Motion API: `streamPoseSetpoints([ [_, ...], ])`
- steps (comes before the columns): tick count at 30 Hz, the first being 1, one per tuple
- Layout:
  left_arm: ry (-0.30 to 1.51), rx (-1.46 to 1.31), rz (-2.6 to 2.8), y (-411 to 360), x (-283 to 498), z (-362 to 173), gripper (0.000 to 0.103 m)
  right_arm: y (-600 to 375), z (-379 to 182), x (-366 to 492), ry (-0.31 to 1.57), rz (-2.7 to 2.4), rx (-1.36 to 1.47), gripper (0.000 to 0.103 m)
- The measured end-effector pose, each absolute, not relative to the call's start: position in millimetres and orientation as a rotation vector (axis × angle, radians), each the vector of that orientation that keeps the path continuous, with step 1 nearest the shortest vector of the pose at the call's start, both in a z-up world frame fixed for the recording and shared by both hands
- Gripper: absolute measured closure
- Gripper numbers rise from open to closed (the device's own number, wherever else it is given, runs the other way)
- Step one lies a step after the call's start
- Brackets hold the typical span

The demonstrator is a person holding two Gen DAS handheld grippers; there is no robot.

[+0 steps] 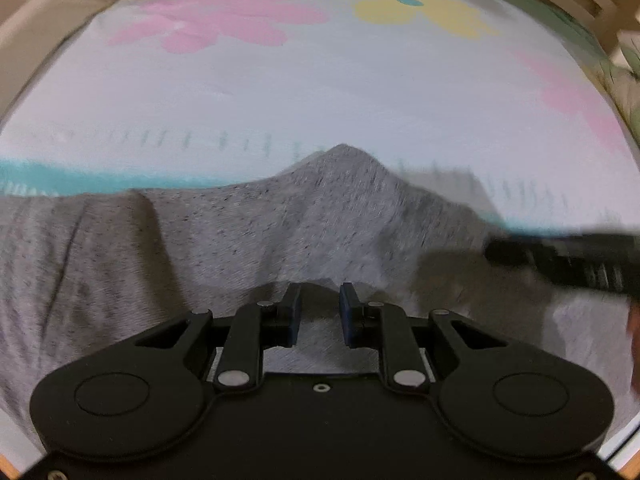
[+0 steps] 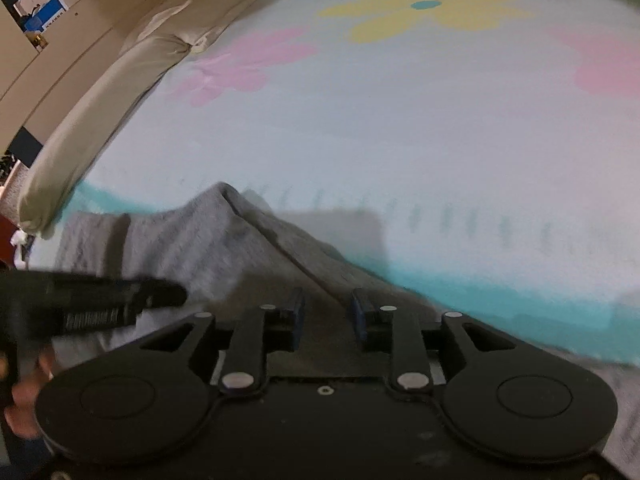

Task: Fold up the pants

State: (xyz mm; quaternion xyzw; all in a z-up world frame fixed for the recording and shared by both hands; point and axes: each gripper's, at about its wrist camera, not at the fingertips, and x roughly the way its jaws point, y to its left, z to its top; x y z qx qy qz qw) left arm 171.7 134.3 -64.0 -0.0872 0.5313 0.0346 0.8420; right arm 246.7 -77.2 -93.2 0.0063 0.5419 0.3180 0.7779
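Bedsheet (image 1: 320, 92): pants (image 1: 240, 232) lie crosswise.

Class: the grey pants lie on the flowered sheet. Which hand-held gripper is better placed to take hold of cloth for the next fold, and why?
Probably the left hand-held gripper: grey pants fill its view. The right hand-held gripper sits at their edge.

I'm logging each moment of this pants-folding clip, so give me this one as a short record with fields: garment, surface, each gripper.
garment: grey pants, rumpled, one part raised into a peak
surface: pale sheet with pink and yellow flowers and a teal band
left gripper: over the grey cloth, gap between its pads, cloth visible in the gap; a grip cannot be told
right gripper: over the pants near their edge, gap between its pads; a grip cannot be told
sharpness: both views blurred
fold: not finished
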Motion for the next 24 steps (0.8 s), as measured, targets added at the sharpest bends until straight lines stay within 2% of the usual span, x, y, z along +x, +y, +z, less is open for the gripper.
streamPoseSetpoints([
  [16, 1.157, -0.210, 0.035, 146.2, 130.9, -58.7, 0.074, 51.3, -101.5, 279.5, 1.226, 0.855, 0.061, 0.072],
  [18, 1.156, -0.191, 0.030, 143.8, 130.3, -59.2, 0.073, 65.1, -101.3, 278.1, 1.182, 0.818, -0.018, 0.099],
  [21, 1.160, -0.181, 0.036, 138.5, 131.9, -62.6, 0.073, 77.5, -93.4, 281.0, 1.106, 0.812, -0.086, 0.099],
  [24, 1.163, -0.158, 0.037, 130.0, 131.2, -61.4, 0.073, 75.5, -98.0, 284.9, 1.106, 0.759, -0.062, 0.089],
])
